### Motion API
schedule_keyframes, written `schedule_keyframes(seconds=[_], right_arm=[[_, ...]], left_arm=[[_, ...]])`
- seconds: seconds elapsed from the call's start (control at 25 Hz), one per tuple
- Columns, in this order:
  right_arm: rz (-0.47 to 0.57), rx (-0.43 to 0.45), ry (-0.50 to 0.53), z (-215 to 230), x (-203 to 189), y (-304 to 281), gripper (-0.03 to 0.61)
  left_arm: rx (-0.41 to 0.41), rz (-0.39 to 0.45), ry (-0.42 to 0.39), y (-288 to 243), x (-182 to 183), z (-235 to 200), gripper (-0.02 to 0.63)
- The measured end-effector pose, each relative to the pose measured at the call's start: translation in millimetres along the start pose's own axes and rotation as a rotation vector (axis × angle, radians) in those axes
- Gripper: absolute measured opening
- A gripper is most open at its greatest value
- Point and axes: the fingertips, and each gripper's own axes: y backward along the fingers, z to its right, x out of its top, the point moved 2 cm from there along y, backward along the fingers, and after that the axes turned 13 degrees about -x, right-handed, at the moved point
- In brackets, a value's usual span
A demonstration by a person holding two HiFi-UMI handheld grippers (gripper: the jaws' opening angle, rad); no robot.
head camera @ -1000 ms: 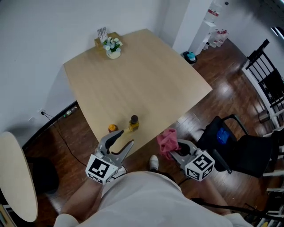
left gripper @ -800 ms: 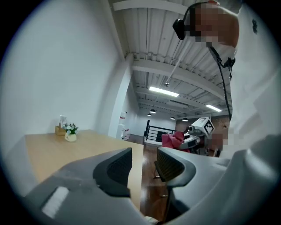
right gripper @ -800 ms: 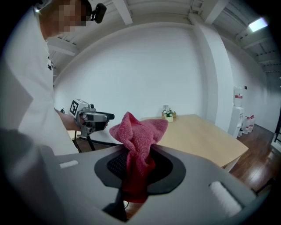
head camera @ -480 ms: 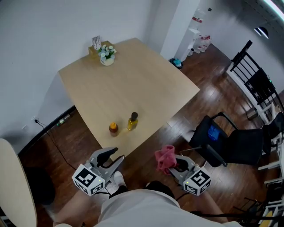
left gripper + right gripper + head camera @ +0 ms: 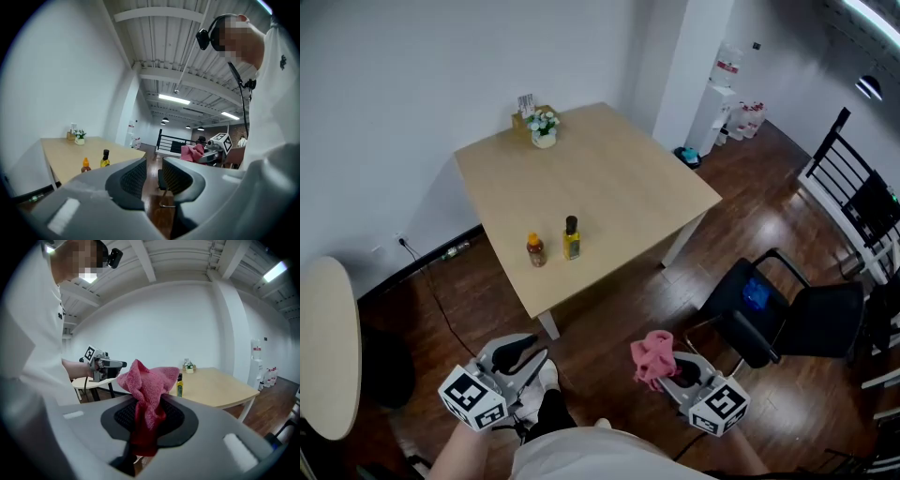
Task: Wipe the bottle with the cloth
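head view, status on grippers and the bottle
Left gripper empty, jaws just closing to a narrow gap. Right gripper shut on crumpled pink cloth. Yellow black-capped bottle upright on light wooden table, untouched. Small orange bottle close beside it.

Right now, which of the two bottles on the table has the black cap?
The taller bottle with yellow liquid; in the head view it stands just right of the shorter orange-capped bottle, both near the table edge.

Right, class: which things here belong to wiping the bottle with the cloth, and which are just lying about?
Job: pink cloth, held in right gripper; yellow bottle and orange-capped bottle (which one unclear).
Lying about: potted flowers; black office chair; round table.
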Motion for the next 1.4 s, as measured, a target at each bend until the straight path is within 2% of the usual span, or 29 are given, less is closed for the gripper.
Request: schedule_keyframes(seconds=[0.08,0.2,0.32,0.44,0.6,0.76,1.0,1.2,1.4], right_arm=[[-0.002,0.026,-0.011,-7.5,-16.1,24.6,0.089],[0.005,0.08,-0.023,-23.8,-26.1,53.4,0.089],[0.031,0.095,-0.04,-37.1,-30.0,69.9,0.089],[0.051,0.076,-0.038,-46.7,-28.7,86.4,0.089],[0.067,0.036,-0.05,-69.8,-23.5,104.2,0.089],[0.08,0.023,-0.027,-106.5,-13.7,102.7,0.091],[0.088,0.047,-0.003,-179.4,6.6,94.6,0.091],[0.086,0.027,-0.011,-222.8,-0.2,99.4,0.091],[0.076,0.008,-0.046,-264.0,-14.9,102.4,0.089]], left_arm=[[0.024,-0.025,0.001,2.1,-11.4,39.9,0.117],[0.012,-0.09,0.018,8.6,-30.6,97.3,0.107],[0.011,-0.155,-0.002,18.4,-42.9,123.9,0.107],[0.009,-0.128,-0.007,18.8,-35.3,136.5,0.106],[-0.062,-0.104,-0.083,22.0,-18.7,161.0,0.106],[-0.075,-0.083,-0.123,59.4,-13.2,173.9,0.106],[-0.028,-0.112,-0.074,140.5,-42.8,167.9,0.103],[-0.042,-0.069,-0.066,177.3,-60.1,171.4,0.103],[-0.07,-0.059,-0.064,197.8,-73.0,175.4,0.103]])
